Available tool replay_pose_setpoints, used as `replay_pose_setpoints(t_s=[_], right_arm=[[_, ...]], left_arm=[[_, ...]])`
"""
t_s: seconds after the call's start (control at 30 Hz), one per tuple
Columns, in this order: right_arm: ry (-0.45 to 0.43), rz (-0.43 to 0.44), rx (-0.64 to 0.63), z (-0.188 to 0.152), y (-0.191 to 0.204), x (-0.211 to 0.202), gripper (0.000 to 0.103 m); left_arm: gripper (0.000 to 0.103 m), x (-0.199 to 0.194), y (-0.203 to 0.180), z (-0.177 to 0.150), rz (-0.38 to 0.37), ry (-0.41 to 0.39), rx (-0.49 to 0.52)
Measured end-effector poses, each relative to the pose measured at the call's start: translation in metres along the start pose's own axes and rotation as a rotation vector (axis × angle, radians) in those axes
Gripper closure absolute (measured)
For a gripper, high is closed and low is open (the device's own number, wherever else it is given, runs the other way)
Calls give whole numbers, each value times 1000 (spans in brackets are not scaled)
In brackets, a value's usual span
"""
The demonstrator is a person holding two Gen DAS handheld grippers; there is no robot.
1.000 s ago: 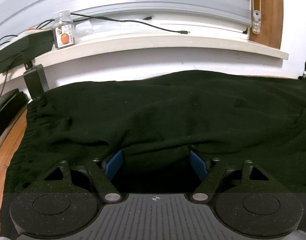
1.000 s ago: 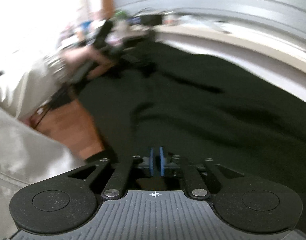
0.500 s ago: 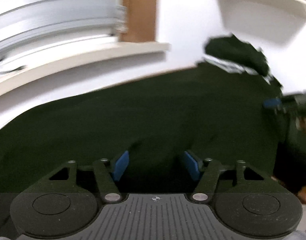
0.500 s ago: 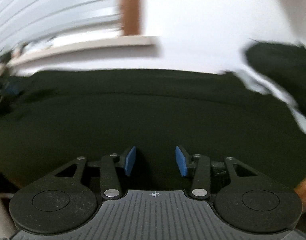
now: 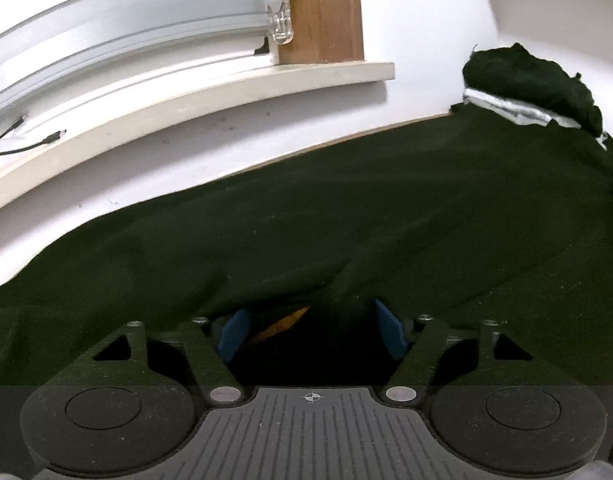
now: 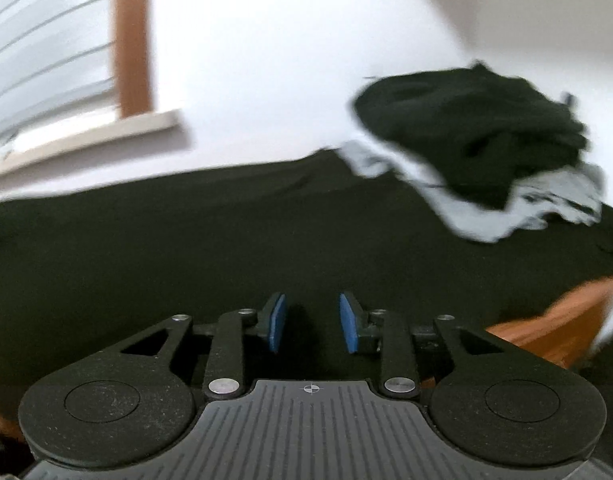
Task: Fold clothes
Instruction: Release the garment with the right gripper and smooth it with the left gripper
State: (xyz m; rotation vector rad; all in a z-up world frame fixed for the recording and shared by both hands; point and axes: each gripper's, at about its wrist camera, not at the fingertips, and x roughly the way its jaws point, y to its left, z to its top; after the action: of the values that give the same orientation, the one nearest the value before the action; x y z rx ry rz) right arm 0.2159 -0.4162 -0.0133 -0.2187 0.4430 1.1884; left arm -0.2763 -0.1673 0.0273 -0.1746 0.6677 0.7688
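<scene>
From my left wrist view, the windowsill [image 5: 234, 92] runs along the left with a cable end lying on it, then the wooden window frame [image 5: 318, 12], then white wall. Below all that, the dark green garment [image 5: 346, 216] lies spread over the wooden table, filling nearly the whole width. My left gripper [image 5: 312, 330] sits at its near edge with the jaws spread wide, having just opened further; a hump of the hem rises between the blue pads [image 5: 388, 332], but I don't see them pressing it, and a sliver of orange table shows under the lifted edge.

In the right wrist view, which is blurred, my right gripper [image 6: 312, 326] hangs over the same cloth, jaws partly apart and just closing in, nothing pinched as far as I can tell. To the far right a crumpled pile [image 6: 478, 140] rests on the garment's far end, with bare table [image 6: 546, 320] at the near right.

I judge the fabric soft, limp and light, a thick knit that should drape and bunch rather than slip. I'd take it at the near hem, one gripper towards each corner.

Count: one spread garment, two grippers, one pile with at least one dark piece and one pale grey piece; more I cannot tell
</scene>
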Motion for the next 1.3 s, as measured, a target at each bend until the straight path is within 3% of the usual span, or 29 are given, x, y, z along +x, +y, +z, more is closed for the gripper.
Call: replay_pose_setpoints(t_s=[0.13, 0.2, 0.4, 0.6, 0.77, 0.97, 1.07, 1.3], right_arm=[[-10, -170, 12, -5, -31, 14, 73], [-21, -169, 30, -6, -41, 13, 72], [-36, -157, -38, 5, -5, 10, 61], [-46, 89, -156, 39, 100, 25, 54], [-29, 390, -294, 61, 228, 46, 50], [23, 728, -460, 65, 379, 53, 50], [29, 829, -541, 62, 433, 48, 50], [66, 948, -604, 63, 483, 35, 50]], left_arm=[[24, -4, 5, -5, 2, 6, -7], [23, -9, 12, -10, -7, 10, -39], [22, -47, 39, -28, 28, -28, -105], [24, -103, 96, -46, 151, -81, -182], [51, -126, 151, -65, 236, -55, -229], [65, -101, 198, -80, 230, 39, -231], [65, -89, 198, -81, 215, 29, -190], [66, -66, 180, -72, 173, -1, -197]])
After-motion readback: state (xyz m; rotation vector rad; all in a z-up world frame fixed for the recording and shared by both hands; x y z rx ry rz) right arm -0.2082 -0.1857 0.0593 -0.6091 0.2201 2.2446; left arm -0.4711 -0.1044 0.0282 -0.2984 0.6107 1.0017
